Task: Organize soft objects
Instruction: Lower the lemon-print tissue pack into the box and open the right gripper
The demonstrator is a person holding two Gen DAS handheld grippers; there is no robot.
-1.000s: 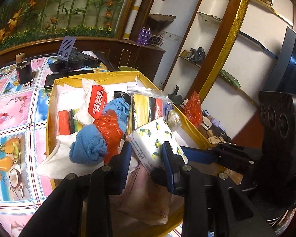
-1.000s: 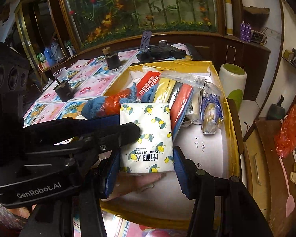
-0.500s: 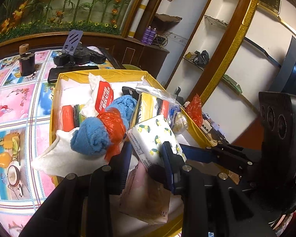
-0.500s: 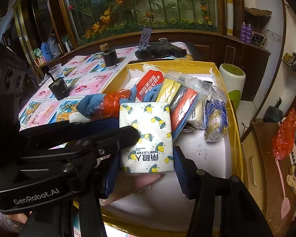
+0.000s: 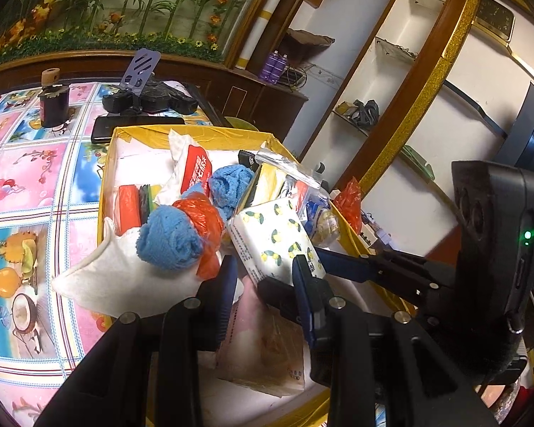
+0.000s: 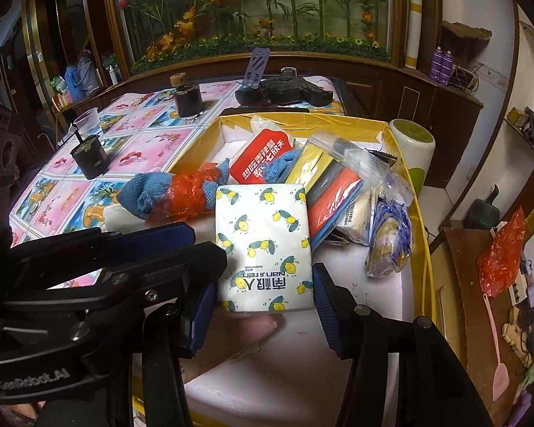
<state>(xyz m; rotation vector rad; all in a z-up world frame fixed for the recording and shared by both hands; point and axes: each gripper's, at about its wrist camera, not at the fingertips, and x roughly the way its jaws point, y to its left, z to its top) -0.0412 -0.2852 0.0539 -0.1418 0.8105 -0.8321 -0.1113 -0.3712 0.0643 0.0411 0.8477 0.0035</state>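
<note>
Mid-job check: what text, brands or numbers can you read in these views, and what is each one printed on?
"Nanjiren" with "南极人": on the lemon-print tissue pack, upside down in the right wrist view.
"GenRobot.AI": on the body of the left hand-held gripper, slightly blurred.
White Chinese characters on the red pack: too blurred to quote reliably.
Handwritten marks on the white floor of the box: too faint to read.
</note>
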